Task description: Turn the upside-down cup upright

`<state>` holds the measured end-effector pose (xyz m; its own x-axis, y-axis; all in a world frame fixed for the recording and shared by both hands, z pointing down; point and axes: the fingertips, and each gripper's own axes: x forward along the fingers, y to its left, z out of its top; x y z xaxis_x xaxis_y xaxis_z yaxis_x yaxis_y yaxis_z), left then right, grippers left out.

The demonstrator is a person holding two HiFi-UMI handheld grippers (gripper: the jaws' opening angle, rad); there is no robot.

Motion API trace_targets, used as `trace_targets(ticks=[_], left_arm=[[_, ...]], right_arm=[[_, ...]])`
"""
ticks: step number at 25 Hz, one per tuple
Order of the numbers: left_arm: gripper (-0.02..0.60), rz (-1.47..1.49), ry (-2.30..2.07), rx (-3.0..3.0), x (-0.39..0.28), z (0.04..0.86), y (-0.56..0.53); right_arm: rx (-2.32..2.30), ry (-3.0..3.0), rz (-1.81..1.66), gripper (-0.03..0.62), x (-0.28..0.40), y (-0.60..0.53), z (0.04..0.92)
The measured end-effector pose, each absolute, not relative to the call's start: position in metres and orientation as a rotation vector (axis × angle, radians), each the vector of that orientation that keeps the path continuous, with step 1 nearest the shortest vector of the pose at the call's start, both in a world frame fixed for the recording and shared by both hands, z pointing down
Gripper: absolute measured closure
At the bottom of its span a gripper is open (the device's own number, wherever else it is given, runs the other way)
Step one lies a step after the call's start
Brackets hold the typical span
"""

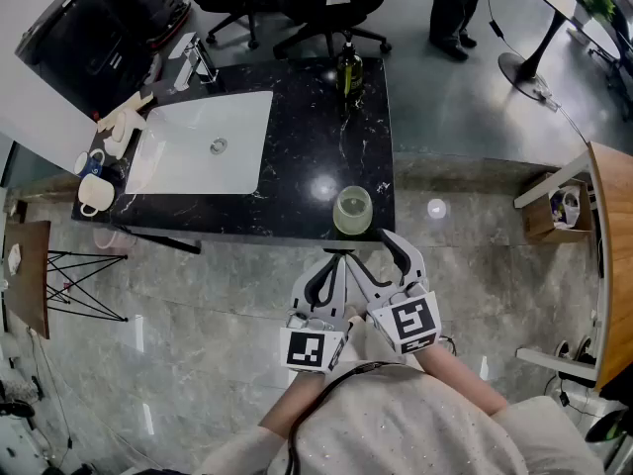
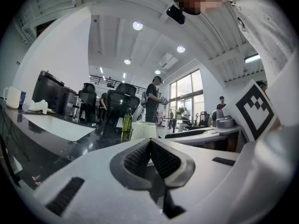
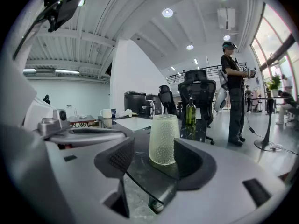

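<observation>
Cup's surface: a dark marbled surface (image 1: 307,156) with grey tiled floor in front of it, seen from above in the head view.
Sink: a white rectangular sink (image 1: 178,171) is set into the left half of the surface.
Left claw: the left claw (image 2: 150,146) is held low, in front of the surface's near edge; its ribbed pads meet at the tips, with nothing between them.
Right claw: the right claw (image 3: 156,164) is just beside the left one, its jaws standing apart – the cup shows in the gap, and neither pad touches it.
Bottle: a dark green bottle (image 1: 348,67) stands upright at the far edge of the surface, well apart from the cup.
Cup: the cup (image 1: 353,209) is pale green and pebbled, mouth down, and stands near the front edge of the surface, right of the sink and just ahead of the right claw's tips.
Mug: a white mug (image 1: 94,194) stands at the surface's left end, beside the sink.
</observation>
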<state>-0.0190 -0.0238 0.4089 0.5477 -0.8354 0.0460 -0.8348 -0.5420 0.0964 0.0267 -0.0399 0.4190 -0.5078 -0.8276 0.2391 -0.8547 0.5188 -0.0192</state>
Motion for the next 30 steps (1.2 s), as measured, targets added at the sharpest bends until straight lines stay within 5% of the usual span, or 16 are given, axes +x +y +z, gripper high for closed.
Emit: trace_targets(ticks=[10, 30], left_arm=[[0.575, -0.007, -1.469, 2.648, -0.023, 0.419, -0.047], [0.575, -0.029, -1.526, 2.608, -0.034, 0.437, -0.058]], right_arm=[[1.372, -2.508, 0.193, 0.275, 0.019, -0.086, 0.426], [1.34, -2.419, 0.101, 0.273, 0.01, -0.109, 0.44]])
